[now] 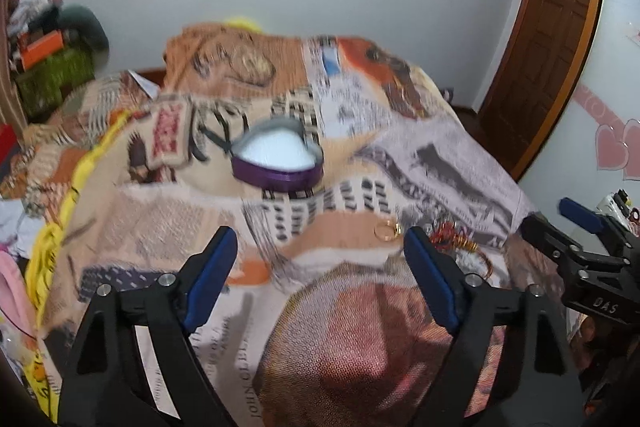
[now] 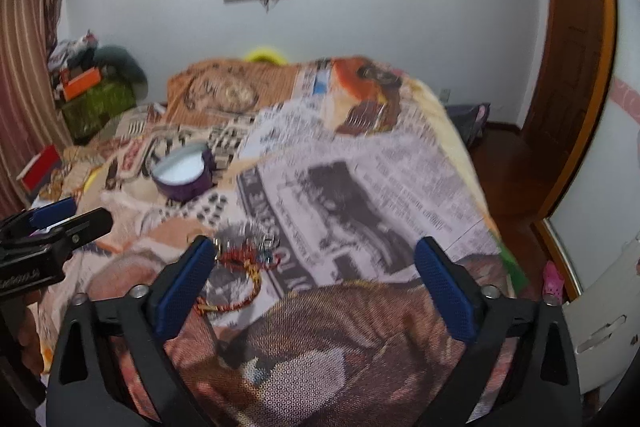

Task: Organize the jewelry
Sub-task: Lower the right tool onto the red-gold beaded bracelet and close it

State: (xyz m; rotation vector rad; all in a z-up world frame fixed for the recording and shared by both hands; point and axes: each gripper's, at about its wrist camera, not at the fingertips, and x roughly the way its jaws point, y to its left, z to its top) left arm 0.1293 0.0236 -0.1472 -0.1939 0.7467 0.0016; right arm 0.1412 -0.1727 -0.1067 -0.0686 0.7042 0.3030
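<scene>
Left gripper (image 1: 320, 259) hangs wide open over the blanket (image 1: 168, 227), nothing between its blue pads. Just off its right fingertip lies a gold ring (image 1: 385, 229), and beside that the tangled bracelets (image 1: 454, 237). Right gripper (image 2: 314, 269) is spread wide too, empty, with those bracelets (image 2: 240, 267) touching or just beyond its left finger. Farther ahead, well clear of both, sits the open heart-shaped purple box (image 1: 278, 157), white lining showing.
</scene>
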